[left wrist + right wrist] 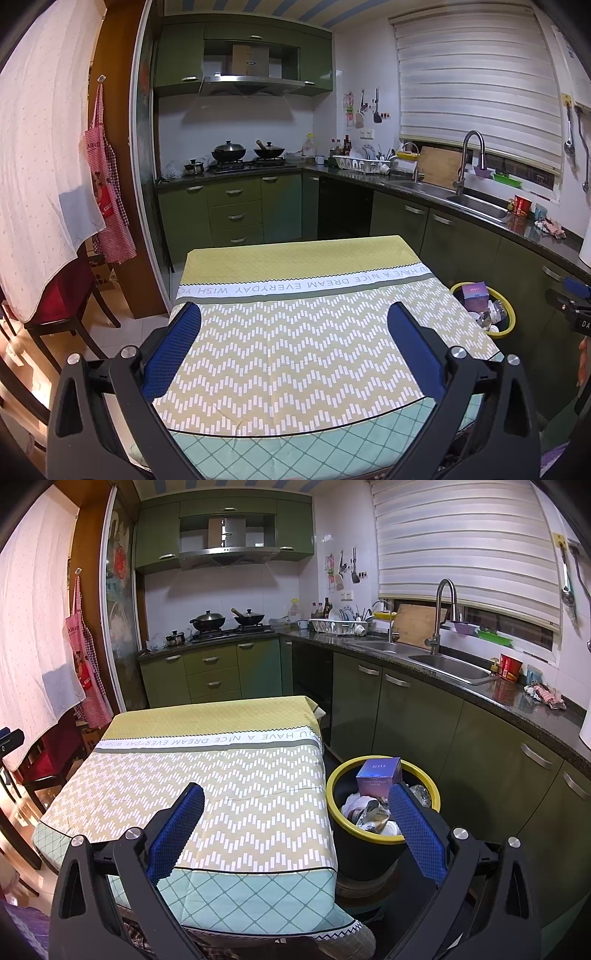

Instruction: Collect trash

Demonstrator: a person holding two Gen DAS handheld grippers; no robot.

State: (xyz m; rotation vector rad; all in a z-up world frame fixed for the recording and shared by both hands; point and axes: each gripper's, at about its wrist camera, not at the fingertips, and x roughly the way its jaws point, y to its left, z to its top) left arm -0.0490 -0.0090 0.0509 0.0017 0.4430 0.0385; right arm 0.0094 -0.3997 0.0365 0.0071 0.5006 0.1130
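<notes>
A black trash bin with a yellow rim (382, 764) stands on the floor right of the table, holding a purple box (378, 775) and crumpled wrappers (369, 810). It also shows in the left wrist view (511, 314). The table wears a yellow, white and mint patterned cloth (295, 332) with nothing on it; it also shows in the right wrist view (203, 775). My left gripper (294, 314) is open and empty above the table's near half. My right gripper (295, 797) is open and empty over the table's right edge, its right finger (413, 823) in front of the bin.
Green kitchen cabinets and a dark counter (480, 698) run along the right and far walls, with a sink (447, 666), a dish rack (338, 626) and a stove with pans (225, 622). A dark wooden chair (62, 314) and a hanging white cloth (40, 147) stand left.
</notes>
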